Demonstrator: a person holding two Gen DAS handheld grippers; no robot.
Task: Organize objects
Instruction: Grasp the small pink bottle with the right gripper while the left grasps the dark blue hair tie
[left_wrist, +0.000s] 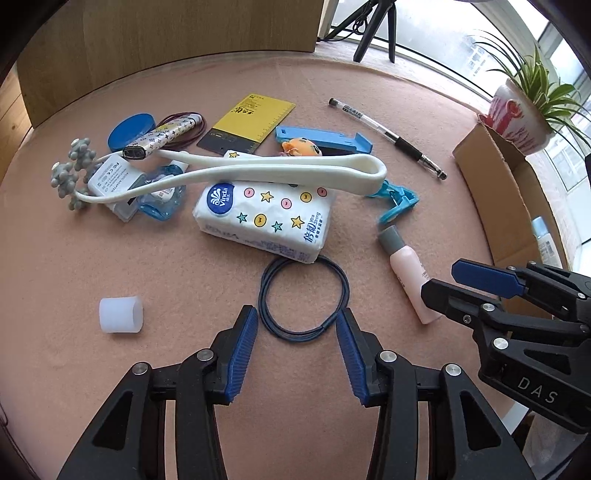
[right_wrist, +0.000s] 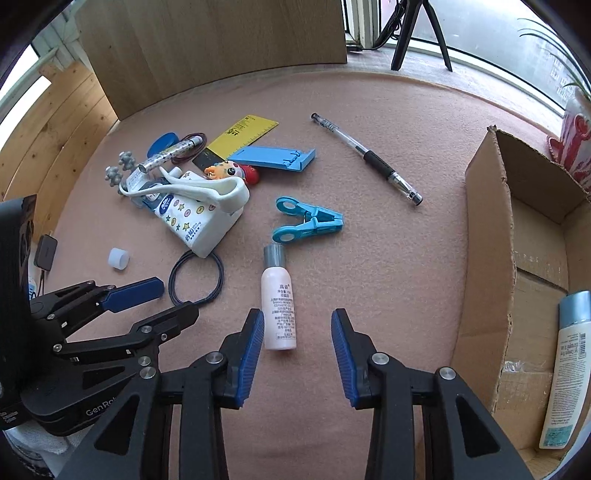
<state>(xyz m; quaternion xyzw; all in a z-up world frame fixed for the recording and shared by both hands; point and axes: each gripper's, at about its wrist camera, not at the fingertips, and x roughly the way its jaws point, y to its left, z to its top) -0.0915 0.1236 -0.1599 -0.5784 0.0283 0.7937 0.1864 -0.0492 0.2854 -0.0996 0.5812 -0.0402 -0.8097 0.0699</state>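
A: Item one, left claw (left_wrist: 297, 325)?
B: Spread, holding nothing, above the coiled dark cable (left_wrist: 303, 295) on the pink counter (left_wrist: 166, 369).
A: Right claw (right_wrist: 297, 328)?
B: Spread too, unladen; the pink lotion bottle (right_wrist: 278, 306) lies just ahead, by its left finger.
A: Farther out?
B: White cap (left_wrist: 121, 314), Vinda tissue pack (left_wrist: 266, 221) under a white roller massager (left_wrist: 236, 173), blue clothespin (right_wrist: 308, 224), then blue phone stand (right_wrist: 277, 157), gel pen (right_wrist: 365, 157), yellow ruler card (left_wrist: 255, 120).
A: Cardboard box (right_wrist: 487, 258)?
B: At right, containing one white bottle (right_wrist: 565, 373).
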